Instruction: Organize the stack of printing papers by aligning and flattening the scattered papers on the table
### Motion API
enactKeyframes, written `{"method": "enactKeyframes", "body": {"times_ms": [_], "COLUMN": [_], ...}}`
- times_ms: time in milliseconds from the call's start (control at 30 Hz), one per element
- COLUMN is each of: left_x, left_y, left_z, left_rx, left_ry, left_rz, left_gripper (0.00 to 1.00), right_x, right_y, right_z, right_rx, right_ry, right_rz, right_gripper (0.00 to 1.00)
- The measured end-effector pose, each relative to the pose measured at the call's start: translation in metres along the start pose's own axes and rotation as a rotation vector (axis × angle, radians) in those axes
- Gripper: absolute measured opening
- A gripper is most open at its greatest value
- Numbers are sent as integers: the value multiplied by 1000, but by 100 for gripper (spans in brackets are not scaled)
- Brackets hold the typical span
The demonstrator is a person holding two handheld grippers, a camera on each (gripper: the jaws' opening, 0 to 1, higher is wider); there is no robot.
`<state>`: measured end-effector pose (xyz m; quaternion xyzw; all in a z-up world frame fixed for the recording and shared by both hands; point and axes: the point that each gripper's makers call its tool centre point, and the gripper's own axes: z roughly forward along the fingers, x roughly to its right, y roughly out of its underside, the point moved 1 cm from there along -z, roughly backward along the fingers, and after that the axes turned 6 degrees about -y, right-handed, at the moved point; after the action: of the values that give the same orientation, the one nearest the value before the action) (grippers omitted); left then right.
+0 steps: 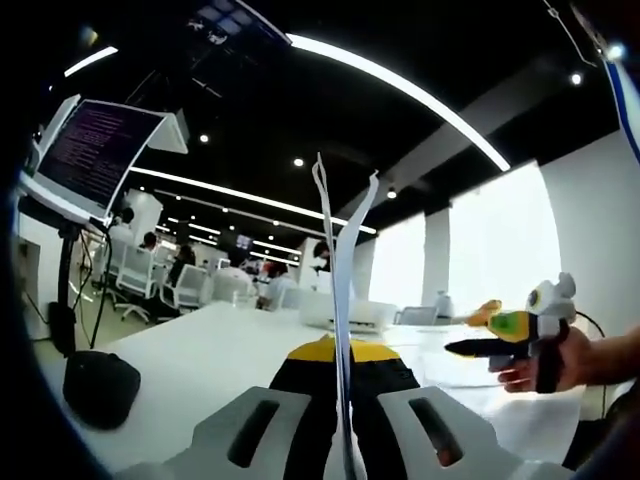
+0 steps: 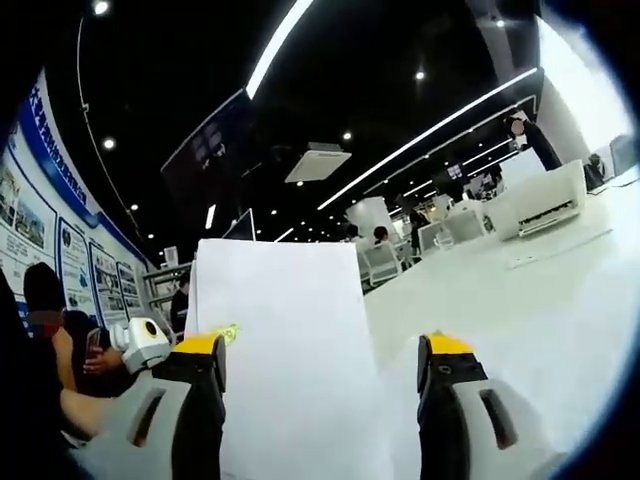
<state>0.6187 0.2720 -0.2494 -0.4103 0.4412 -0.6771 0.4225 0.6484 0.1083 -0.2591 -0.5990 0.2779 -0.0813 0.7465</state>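
A few white paper sheets [image 1: 340, 250] stand upright above the white table [image 1: 200, 350], seen edge-on, their top corners splaying apart. My left gripper [image 1: 343, 360] is shut on their lower edge. In the right gripper view the same sheets [image 2: 290, 340] face me flat, held at their left edge by the left gripper [image 2: 222, 335]. My right gripper [image 2: 325, 365] is open, its yellow-tipped jaws standing wide on either side of the sheets; I cannot tell if they touch. From the left gripper view, the right gripper [image 1: 470, 330] hangs at the right in a person's hand [image 1: 560, 365].
A monitor [image 1: 100, 150] on a stand rises at the left, with a black rounded object [image 1: 100, 385] on the table below it. A white box-shaped machine [image 2: 545, 205] sits farther along the table [image 2: 520, 300]. People sit on chairs [image 1: 185, 285] in the background.
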Motion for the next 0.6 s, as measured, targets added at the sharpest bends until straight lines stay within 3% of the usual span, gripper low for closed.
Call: {"method": "enactKeyframes", "body": {"times_ms": [600], "left_x": [2], "left_y": [1], "left_z": [0], "left_rx": [-5], "left_ry": [7], "left_rz": [0], "left_gripper": [6], "right_x": [6], "right_y": [-3], "right_z": [-11], "right_rx": [14], "right_ry": [46], "right_rz": [-39], "right_gripper": [90]}}
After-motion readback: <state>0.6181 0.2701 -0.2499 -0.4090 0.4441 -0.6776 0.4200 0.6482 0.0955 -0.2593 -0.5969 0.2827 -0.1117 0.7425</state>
